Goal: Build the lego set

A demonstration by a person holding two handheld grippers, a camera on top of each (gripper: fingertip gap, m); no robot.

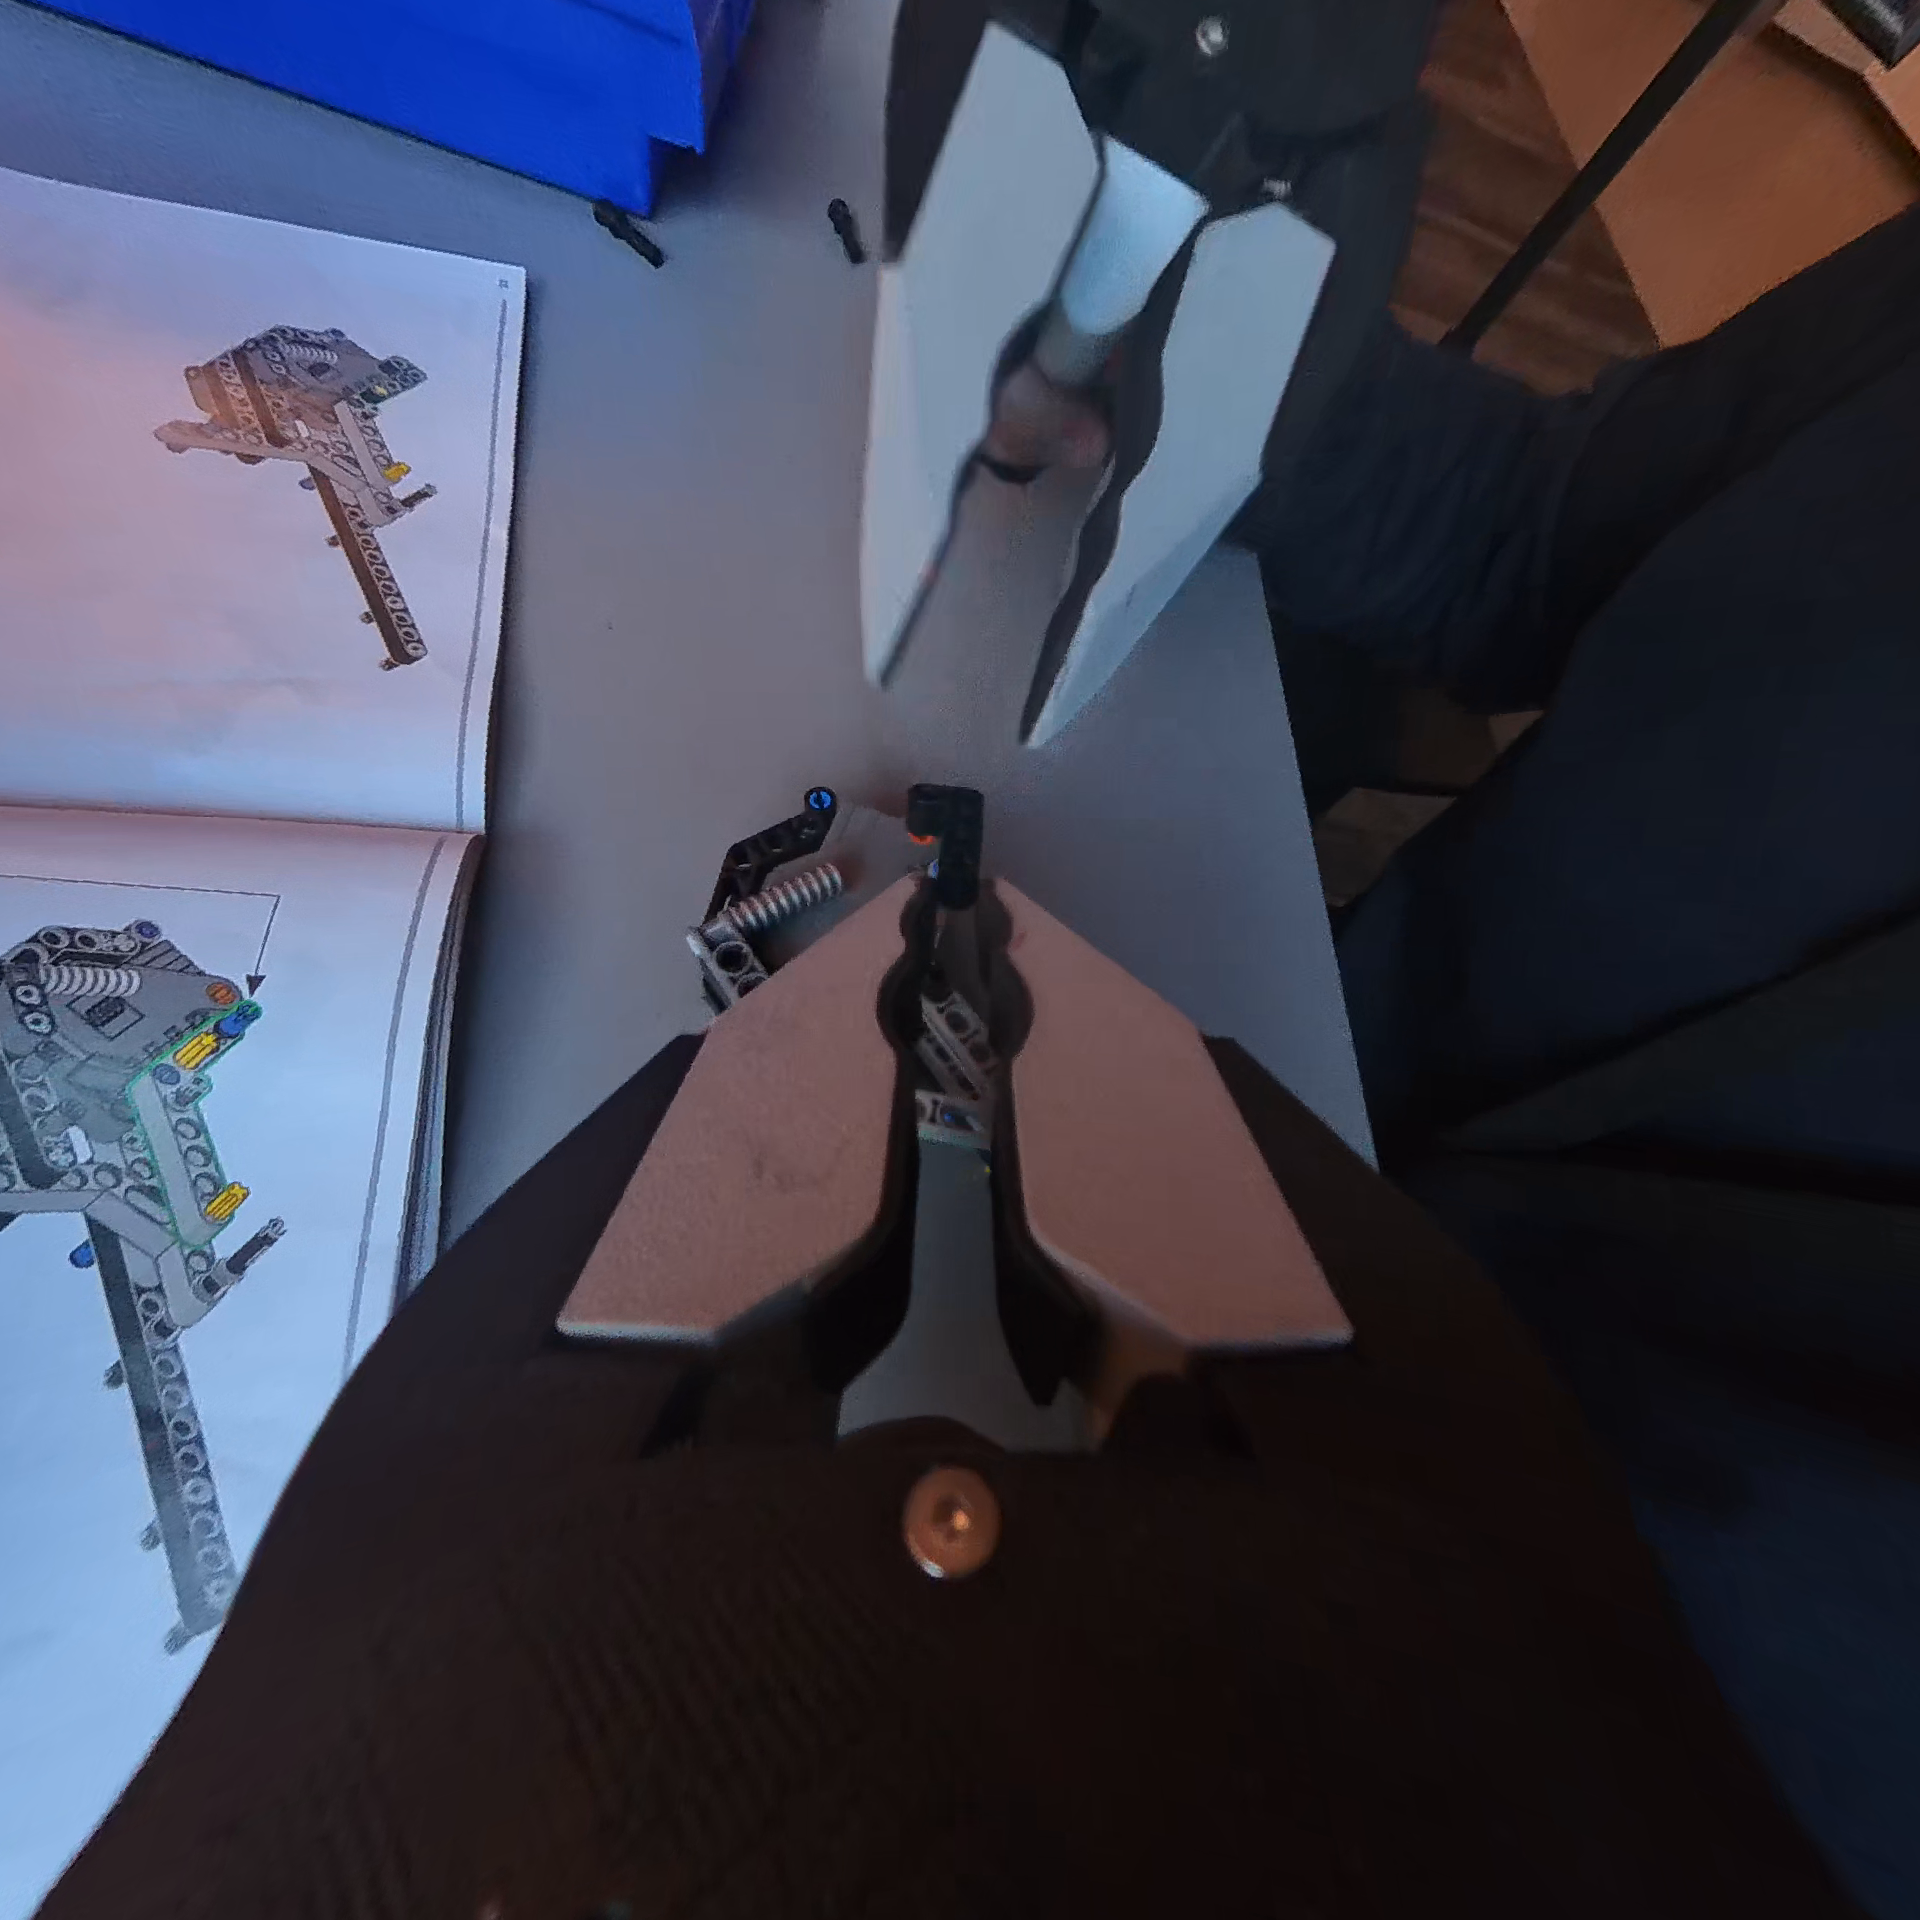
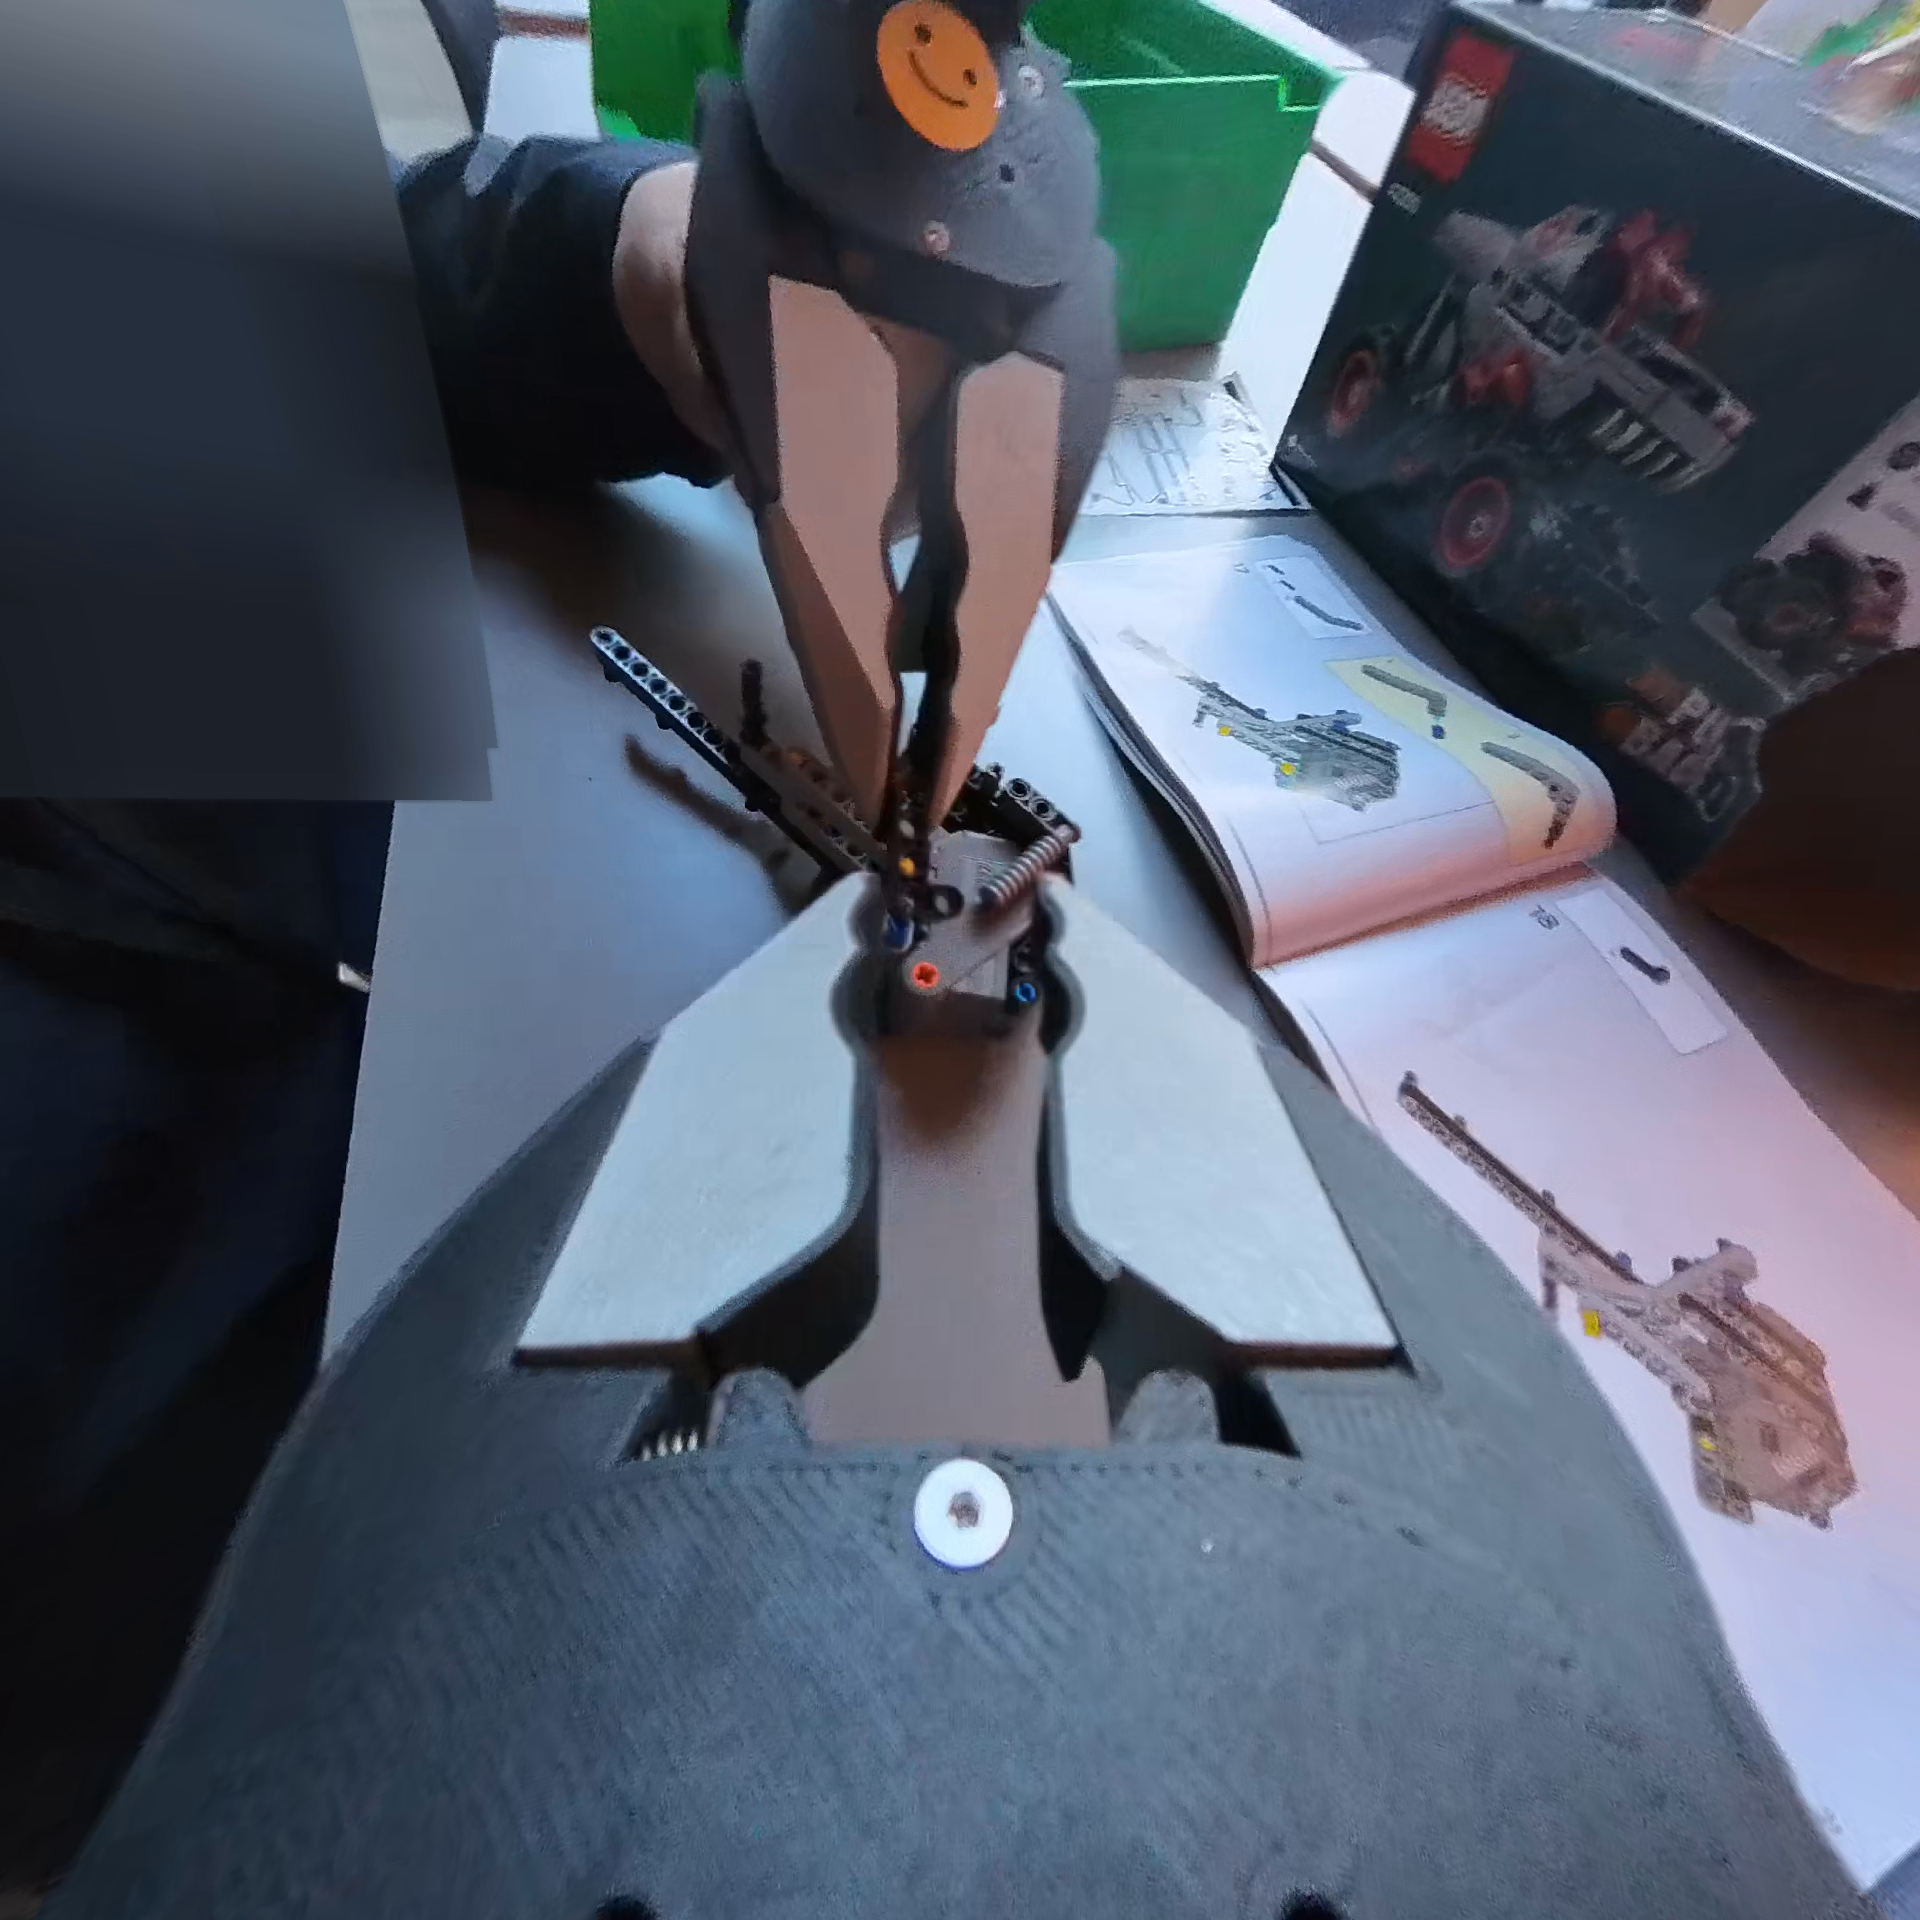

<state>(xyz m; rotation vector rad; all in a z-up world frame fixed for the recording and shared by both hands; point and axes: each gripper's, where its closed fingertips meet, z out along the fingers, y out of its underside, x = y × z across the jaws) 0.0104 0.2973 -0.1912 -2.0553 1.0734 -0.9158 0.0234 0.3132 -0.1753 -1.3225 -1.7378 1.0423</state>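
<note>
The lego assembly [image 2: 966, 883] lies on the grey table [image 2: 582, 935]. It is a long black beam joined to grey beams, with a metal spring [image 2: 1023, 862], a red pin and blue pins. My left gripper [image 1: 951, 883] is shut on a black upright part of the assembly [image 1: 951, 831]. It also shows in the right wrist view [image 2: 909, 810], coming down from above. My right gripper [image 2: 956, 899] is open and its tips stand just short of the assembly's grey end. In the left wrist view the right gripper [image 1: 961, 707] hangs a little above the assembly.
An open instruction booklet [image 1: 239, 520] [image 2: 1351, 779] lies beside the assembly. A blue bin [image 1: 468, 83], a green bin [image 2: 1174, 177] and the lego box [image 2: 1610, 416] stand behind. Two loose black pins [image 1: 847, 229] lie on the table. The table edge [image 1: 1309, 831] is close, with a person seated there. Left and right tips are no more than a few centimetres apart.
</note>
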